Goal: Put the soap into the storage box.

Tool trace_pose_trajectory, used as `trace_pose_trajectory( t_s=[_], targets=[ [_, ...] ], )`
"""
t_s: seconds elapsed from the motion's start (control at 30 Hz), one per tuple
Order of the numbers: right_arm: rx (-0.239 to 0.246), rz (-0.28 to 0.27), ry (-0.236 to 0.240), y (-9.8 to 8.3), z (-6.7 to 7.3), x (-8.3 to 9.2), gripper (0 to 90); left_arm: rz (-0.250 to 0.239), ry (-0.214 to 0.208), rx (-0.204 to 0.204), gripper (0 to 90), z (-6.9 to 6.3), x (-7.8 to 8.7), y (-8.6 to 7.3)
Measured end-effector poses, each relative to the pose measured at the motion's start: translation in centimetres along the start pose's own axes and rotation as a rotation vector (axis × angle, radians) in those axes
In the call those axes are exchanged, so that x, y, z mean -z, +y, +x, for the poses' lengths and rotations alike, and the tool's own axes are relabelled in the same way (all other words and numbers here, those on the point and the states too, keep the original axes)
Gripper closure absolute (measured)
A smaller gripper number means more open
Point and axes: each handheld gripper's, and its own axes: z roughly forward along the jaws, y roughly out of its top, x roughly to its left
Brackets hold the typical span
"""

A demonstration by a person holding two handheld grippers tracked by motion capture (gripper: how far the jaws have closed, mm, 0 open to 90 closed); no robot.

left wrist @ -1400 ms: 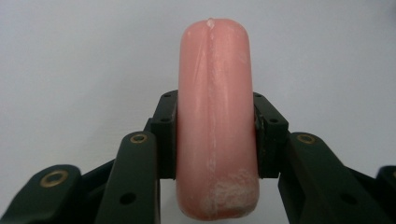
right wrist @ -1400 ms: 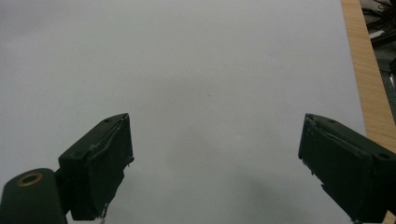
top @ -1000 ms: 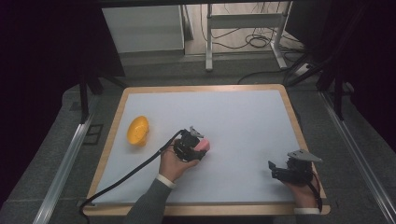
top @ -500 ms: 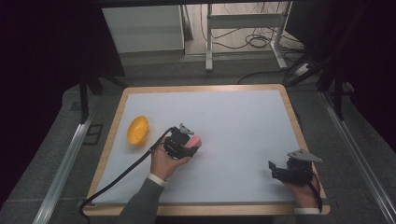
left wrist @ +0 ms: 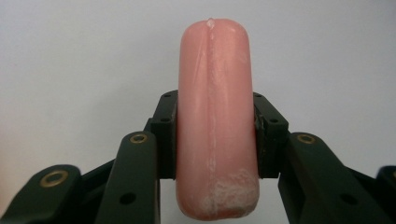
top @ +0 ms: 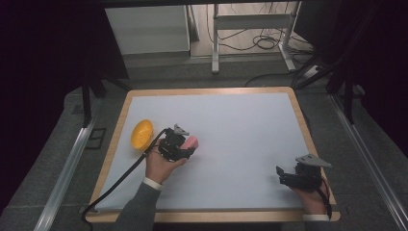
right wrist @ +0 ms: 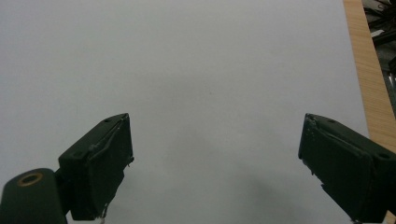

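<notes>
White counter: yellow bowl just left of left gripper, now nearer it, clamping pink sausage. Right gripper wide open, empty, unmoved.

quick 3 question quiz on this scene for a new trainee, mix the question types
1. True or false: the left claw is shut on the pink sausage.
2. Which describes the right claw? A) open, nothing between its jaws B) shut on the sausage C) holding the bowl
3. Fill in: the yellow bowl sits near the white mat's ____ edge, as the high view shows it.

Key: 1 true; 2 A; 3 left
</notes>
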Motion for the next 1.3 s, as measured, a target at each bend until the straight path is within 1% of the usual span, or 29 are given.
trace_pose_trajectory(
  t_s=[0.2, 0.33, 0.5, 0.57, 0.7, 0.97, 1.17, 1.3],
  targets=[
    [-0.002, 0.004, -0.001, 0.0, 0.0, 0.0, 9.5, -0.001, 0.012, 0.012, 60.4, 0.8, 0.5, -0.2],
    [-0.006, 0.003, -0.003, 0.0, 0.0, 0.0, 9.5, -0.012, 0.015, 0.028, 60.3, 1.4, 0.8, -0.4],
    [-0.006, -0.002, -0.008, 0.0, -0.1, 0.1, 9.5, -0.01, 0.034, 0.039, 60.3, 2.5, 1.4, -0.8],
    [-0.007, -0.003, -0.008, 0.0, -0.1, 0.1, 9.5, -0.012, 0.039, 0.053, 60.3, 2.9, 1.6, -1.1],
    [-0.006, -0.006, -0.006, 0.1, -0.1, 0.2, 9.5, -0.017, 0.05, 0.065, 60.4, 3.6, 2.1, -1.5],
    [-0.014, -0.009, -0.012, 0.0, -0.4, 0.4, 9.5, -0.03, 0.061, 0.088, 60.3, 4.5, 2.7, -1.7],
    [-0.009, -0.009, -0.009, 0.0, -0.4, 0.3, 9.5, -0.036, 0.083, 0.094, 60.4, 5.2, 3.3, -1.8],
    [-0.009, -0.007, -0.01, 0.0, -0.3, 0.3, 9.6, -0.038, 0.081, 0.101, 60.3, 5.4, 3.3, -1.9]
  ],
)
